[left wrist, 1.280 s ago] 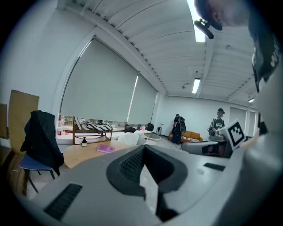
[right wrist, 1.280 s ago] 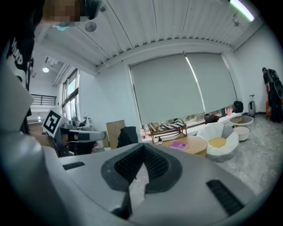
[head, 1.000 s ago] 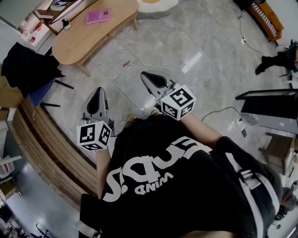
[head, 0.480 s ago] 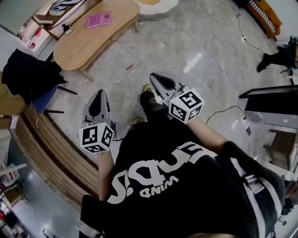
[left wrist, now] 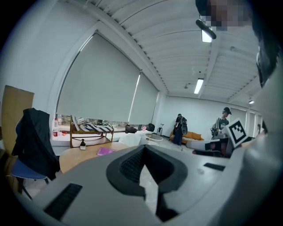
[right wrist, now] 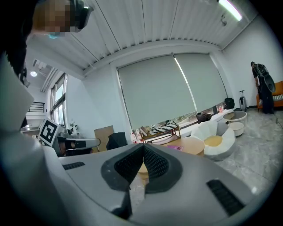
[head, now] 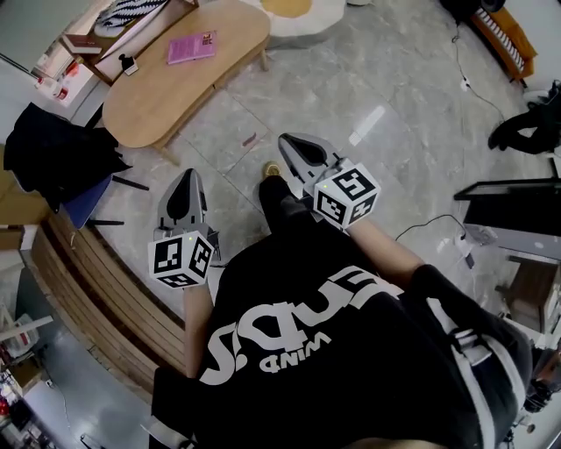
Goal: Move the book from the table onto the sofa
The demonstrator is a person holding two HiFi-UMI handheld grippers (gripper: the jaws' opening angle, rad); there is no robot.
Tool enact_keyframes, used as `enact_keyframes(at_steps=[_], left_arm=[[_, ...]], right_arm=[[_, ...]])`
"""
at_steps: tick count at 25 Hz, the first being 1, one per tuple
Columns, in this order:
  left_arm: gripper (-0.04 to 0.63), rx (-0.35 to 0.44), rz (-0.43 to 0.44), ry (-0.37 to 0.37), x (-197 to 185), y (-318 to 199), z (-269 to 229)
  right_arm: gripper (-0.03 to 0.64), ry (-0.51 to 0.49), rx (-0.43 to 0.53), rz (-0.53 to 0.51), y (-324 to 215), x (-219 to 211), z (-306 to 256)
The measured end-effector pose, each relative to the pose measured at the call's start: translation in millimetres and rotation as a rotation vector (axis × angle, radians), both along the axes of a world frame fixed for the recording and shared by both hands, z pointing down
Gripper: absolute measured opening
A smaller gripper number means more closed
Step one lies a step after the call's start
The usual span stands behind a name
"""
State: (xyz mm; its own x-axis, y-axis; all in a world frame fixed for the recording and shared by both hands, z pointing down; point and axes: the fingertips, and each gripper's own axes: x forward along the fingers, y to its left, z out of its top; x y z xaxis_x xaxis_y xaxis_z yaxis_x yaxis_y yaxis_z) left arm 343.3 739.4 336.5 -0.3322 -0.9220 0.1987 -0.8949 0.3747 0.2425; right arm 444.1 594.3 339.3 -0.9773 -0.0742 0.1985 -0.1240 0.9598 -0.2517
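Observation:
A pink book (head: 193,48) lies on the far part of the oval wooden table (head: 158,96), at the upper left of the head view. It also shows small and distant as the book (left wrist: 105,151) and the book (right wrist: 174,148) in the gripper views. My left gripper (head: 186,178) and right gripper (head: 287,142) are both shut and hold nothing. They hang over the grey floor, well short of the table, pointing toward it. The left gripper (left wrist: 143,148) and right gripper (right wrist: 143,145) show their pads pressed together. A white round seat with a yellow cushion (head: 298,10) stands past the table's end.
A black jacket hangs on a blue chair (head: 53,140) left of the table. A slatted wooden bench (head: 96,281) runs along my left. An orange sofa (head: 504,35) is far right, with a cable (head: 429,210) on the floor and a dark table (head: 517,202). People (left wrist: 181,128) stand far off.
The person has stepped toward the table, so the table and book sit lower and nearer in the head view. Both shut grippers moved forward with them, and a leg now shows between them.

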Motion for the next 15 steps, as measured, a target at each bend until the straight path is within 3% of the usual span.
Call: enact_keyframes(at_steps=[15], left_arm=[[0.008, -0.006, -0.037, 0.027, -95.3, -110.8, -5.9]], right_arm=[[0.002, -0.009, -0.037, -0.029, -107.8, -99.3, -10.6]])
